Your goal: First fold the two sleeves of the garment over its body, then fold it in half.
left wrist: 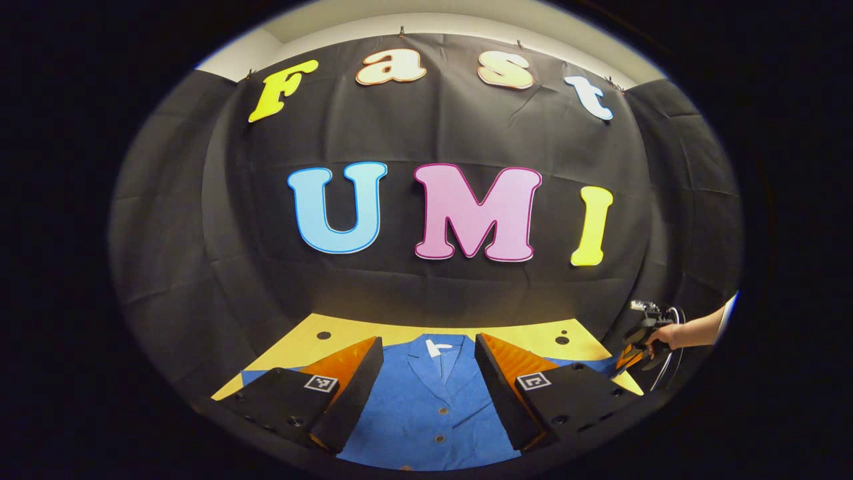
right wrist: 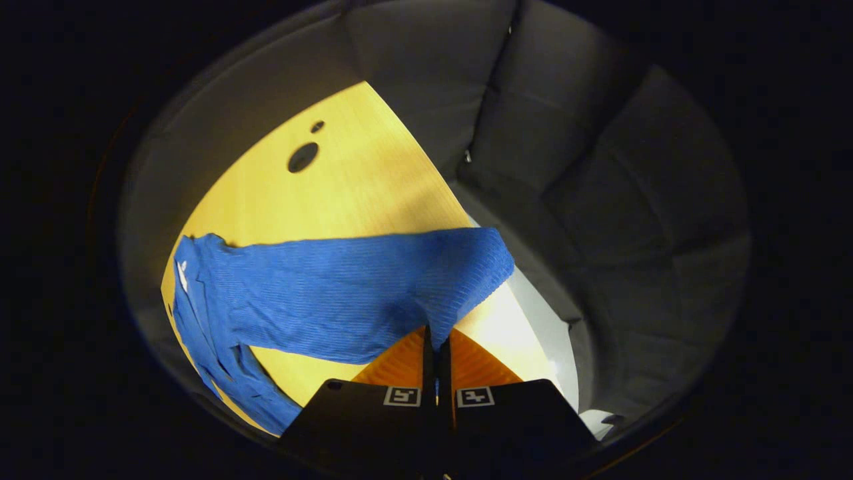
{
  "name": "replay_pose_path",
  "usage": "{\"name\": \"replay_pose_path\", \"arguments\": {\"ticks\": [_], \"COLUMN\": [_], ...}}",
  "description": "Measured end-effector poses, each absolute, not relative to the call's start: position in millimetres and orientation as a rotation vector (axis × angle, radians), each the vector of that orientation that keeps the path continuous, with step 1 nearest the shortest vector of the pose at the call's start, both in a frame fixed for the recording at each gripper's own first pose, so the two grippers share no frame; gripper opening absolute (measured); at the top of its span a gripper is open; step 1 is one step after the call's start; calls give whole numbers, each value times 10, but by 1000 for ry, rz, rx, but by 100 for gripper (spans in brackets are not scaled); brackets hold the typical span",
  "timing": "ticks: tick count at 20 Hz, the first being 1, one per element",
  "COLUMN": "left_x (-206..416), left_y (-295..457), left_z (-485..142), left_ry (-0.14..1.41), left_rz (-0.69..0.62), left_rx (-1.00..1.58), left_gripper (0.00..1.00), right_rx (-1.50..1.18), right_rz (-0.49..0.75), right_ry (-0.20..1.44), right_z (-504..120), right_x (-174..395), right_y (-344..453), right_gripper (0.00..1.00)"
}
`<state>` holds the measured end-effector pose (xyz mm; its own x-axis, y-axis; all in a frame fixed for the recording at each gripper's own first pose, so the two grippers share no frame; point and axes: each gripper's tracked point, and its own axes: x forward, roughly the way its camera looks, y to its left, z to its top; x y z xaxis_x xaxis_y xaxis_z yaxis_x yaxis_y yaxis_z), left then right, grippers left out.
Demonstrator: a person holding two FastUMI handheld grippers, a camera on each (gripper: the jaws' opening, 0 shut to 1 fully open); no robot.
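Lying on the yellow bench (right wrist: 346, 180), the blue garment (right wrist: 333, 300) looks light, soft and limp. The right claw (right wrist: 438, 353) pinches its sleeve (right wrist: 460, 280) near the cuff, a sensible hold. The left claw (left wrist: 426, 387) hovers wide open above the collar (left wrist: 440, 350).

Black wrinkled cloth wall (left wrist: 466, 133), pale ceiling strip above it (left wrist: 346, 20), yellow wooden tabletop with round holes (right wrist: 346, 180), brightly lit

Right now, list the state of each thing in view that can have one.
Shirt: flat on the table, buttoned, not folded.
Right sleeve: lifted at the cuff, stretched out from the body.
Left gripper: jaws open above the shirt front.
Right gripper: jaws shut on the sleeve cuff.
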<state>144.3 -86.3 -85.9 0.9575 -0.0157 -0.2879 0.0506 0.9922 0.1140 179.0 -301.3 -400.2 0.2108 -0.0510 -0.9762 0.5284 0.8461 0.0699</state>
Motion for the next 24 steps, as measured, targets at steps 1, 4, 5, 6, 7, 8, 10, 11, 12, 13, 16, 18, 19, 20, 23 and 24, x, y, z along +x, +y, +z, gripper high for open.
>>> {"name": "replay_pose_path", "arguments": {"ticks": [1, 4, 5, 6, 7, 8, 10, 11, 12, 13, 16, 18, 19, 20, 23, 24], "left_x": [1399, 1259, 1218, 1166, 1131, 1082, 978, 929, 877, 832, 714, 616, 583, 544, 445, 397], "left_y": [-757, -362, -193, -10, 170, 367, 759, 958, 1166, 1363, 1913, 2154, 2242, 2332, 2539, 2631], "left_z": [-857, -830, -811, -798, -792, -827, -877, -885, -918, -937, -1088, -1169, -1189, -1207, -1256, -1309], "left_ry": [292, 287, 284, 277, 274, 278, 288, 293, 298, 301, 335, 358, 369, 381, 393, 405], "left_rz": [-36, -48, -42, -35, -28, -15, 4, 14, 29, 52, 146, 196, 221, 249, 333, 372], "left_rx": [120, 101, 99, 97, 91, 82, 50, 27, 5, -11, -23, -29, -37, -43, -29, -25], "left_gripper": [80, 80, 80, 80, 80, 80, 80, 80, 80, 80, 80, 80, 80, 80, 80, 80], "right_rx": [421, 376, 357, 336, 337, 361, 393, 389, 382, 382, 281, 187, 161, 152, 103, 103], "right_rz": [-413, -384, -366, -352, -333, -304, -234, -197, -156, -109, 29, 93, 116, 141, 174, 174], "right_ry": [1270, 1171, 1140, 1104, 1066, 1029, 949, 923, 901, 891, 939, 966, 985, 1006, 1077, 1118], "right_z": [-3822, -3211, -2977, -2755, -2548, -2334, -1932, -1785, -1673, -1602, -1743, -1985, -2141, -2283, -2832, -3037], "right_x": [1851, 2029, 2120, 2228, 2366, 2497, 2774, 2873, 2949, 3007, 3005, 3037, 3042, 3080, 3203, 3205], "right_y": [-2934, -2512, -2315, -2112, -1859, -1545, -868, -530, -169, 253, 1276, 1754, 2000, 2228, 2614, 2721], "right_gripper": [5, 5, 5, 5, 4, 5, 5, 5, 4, 4, 4, 4, 5, 5, 5, 4]}}
